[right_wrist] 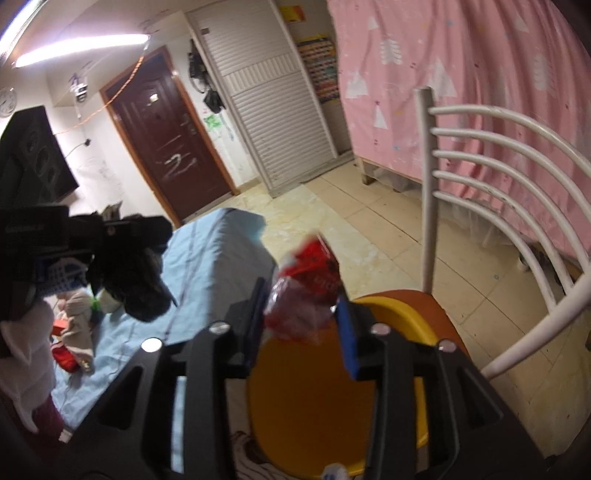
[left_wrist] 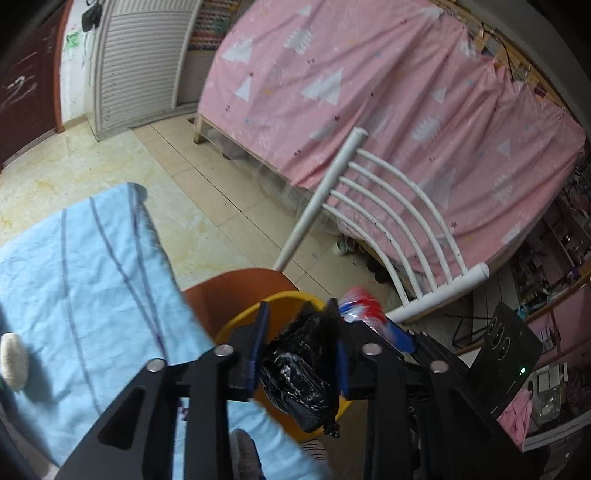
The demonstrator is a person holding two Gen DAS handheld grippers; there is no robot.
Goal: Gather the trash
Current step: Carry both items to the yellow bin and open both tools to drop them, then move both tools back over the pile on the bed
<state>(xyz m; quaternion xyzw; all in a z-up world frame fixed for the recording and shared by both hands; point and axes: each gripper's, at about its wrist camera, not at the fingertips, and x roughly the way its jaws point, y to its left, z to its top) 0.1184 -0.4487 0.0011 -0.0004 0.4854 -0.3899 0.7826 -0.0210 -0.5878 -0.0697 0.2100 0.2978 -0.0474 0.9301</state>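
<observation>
Two pieces are hanging over the bin (right_wrist: 388,314): left fingers (left_wrist: 299,332) loosely around black bag (left_wrist: 299,373), right fingers (right_wrist: 301,306) around red wrapper (right_wrist: 306,295); more litter is lying on the bed (right_wrist: 214,266).

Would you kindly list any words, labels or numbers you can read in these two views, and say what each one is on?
None can be read.
red wrapper in the right gripper: pale print, too blurred to read.
wall clock: dial too small to read.
yellow poster above the wardrobe: no legible text.
brown door: white scrawls, no clear letters.
black bag in the left gripper: no print visible.
</observation>
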